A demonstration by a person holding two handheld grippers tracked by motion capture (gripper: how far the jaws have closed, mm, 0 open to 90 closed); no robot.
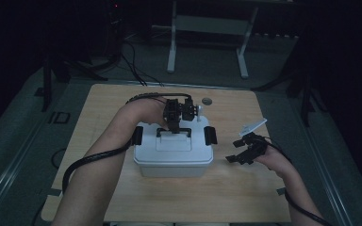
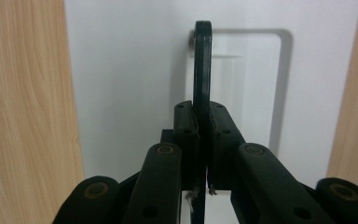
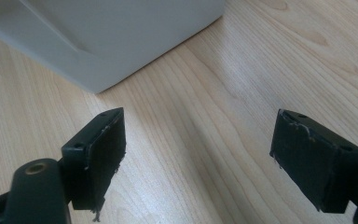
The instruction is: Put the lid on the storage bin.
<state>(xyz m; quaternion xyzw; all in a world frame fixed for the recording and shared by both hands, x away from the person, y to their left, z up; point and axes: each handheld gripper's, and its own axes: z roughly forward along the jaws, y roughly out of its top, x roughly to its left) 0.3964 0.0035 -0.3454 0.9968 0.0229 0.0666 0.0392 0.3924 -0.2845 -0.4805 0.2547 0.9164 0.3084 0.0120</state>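
A white plastic box [image 1: 173, 157] with a lid stands mid-table. Its black carry handle [image 1: 174, 132] is raised, and black latches sit on the left [image 1: 138, 135] and right [image 1: 209, 135] sides. My left gripper [image 1: 173, 123] reaches over the lid from the far side. In the left gripper view my left gripper [image 2: 202, 126] is shut on the handle [image 2: 202, 70], which stands edge-on above the white lid [image 2: 121, 84]. My right gripper [image 1: 234, 151] hovers just right of the box, open. In the right gripper view the right gripper [image 3: 198, 154] holds nothing, with the box's corner [image 3: 121, 37] ahead of it.
The wooden table [image 1: 245, 188] has bare surface right of and in front of the box. A small round grey object [image 1: 207, 101] lies near the far edge. A white-legged frame [image 1: 171, 47] and cables [image 1: 132, 63] stand on the dark floor beyond.
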